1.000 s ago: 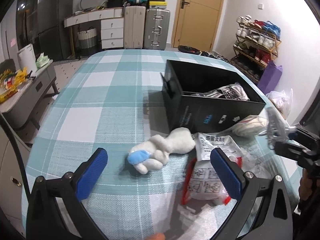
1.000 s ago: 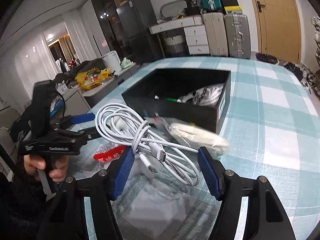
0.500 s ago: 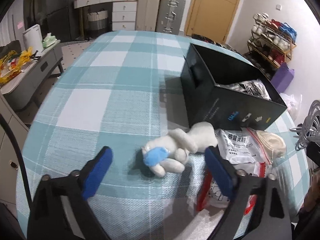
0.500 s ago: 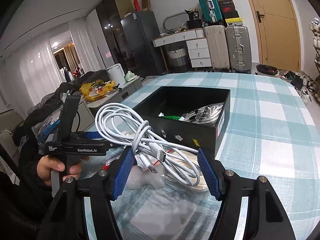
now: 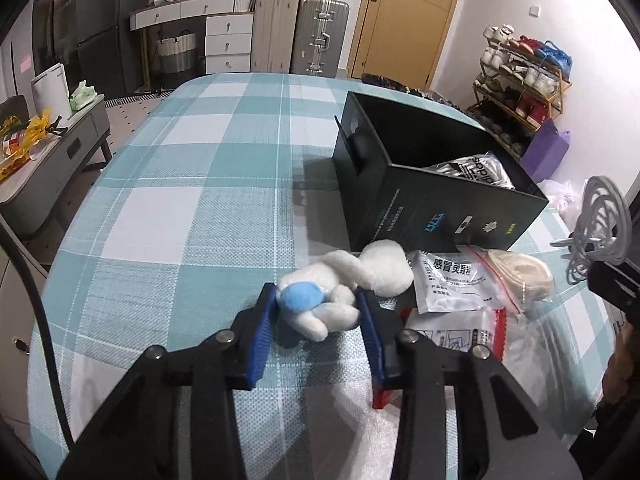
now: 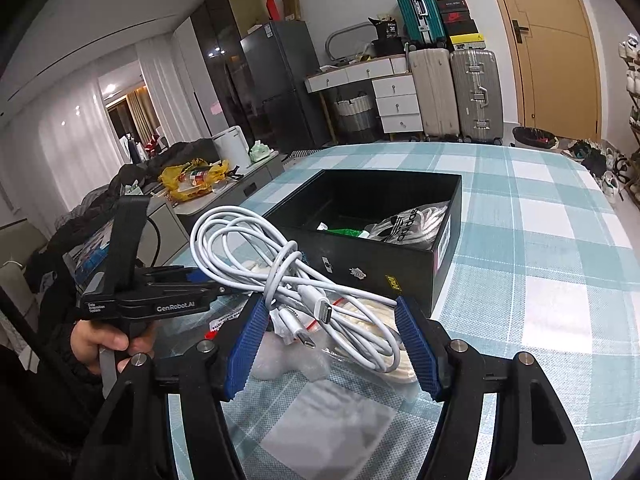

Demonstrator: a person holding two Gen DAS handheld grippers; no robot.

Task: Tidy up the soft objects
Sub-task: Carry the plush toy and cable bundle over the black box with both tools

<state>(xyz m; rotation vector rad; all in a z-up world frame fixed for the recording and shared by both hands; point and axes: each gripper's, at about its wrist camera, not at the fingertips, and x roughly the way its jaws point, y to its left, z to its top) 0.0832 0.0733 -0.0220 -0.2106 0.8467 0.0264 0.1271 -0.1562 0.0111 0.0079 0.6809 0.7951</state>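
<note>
Left wrist: left hand-held gripper [image 5: 318, 312] pinching plush toy [image 5: 344, 284] on desk [image 5: 192, 200] | right hand-held gripper [image 6: 336, 344] pinching cable coil [image 6: 280, 264] | black box [image 6: 360, 216] partly filled; packets [image 5: 444, 284] remain.

Black box [image 5: 436, 216] top open, far half free; bare tablecloth [image 5: 192, 208] left; packets [image 5: 448, 284] crowd its near wall.

fuzzy plush toy [image 5: 344, 292], woven tablecloth [image 5: 192, 216]
</note>
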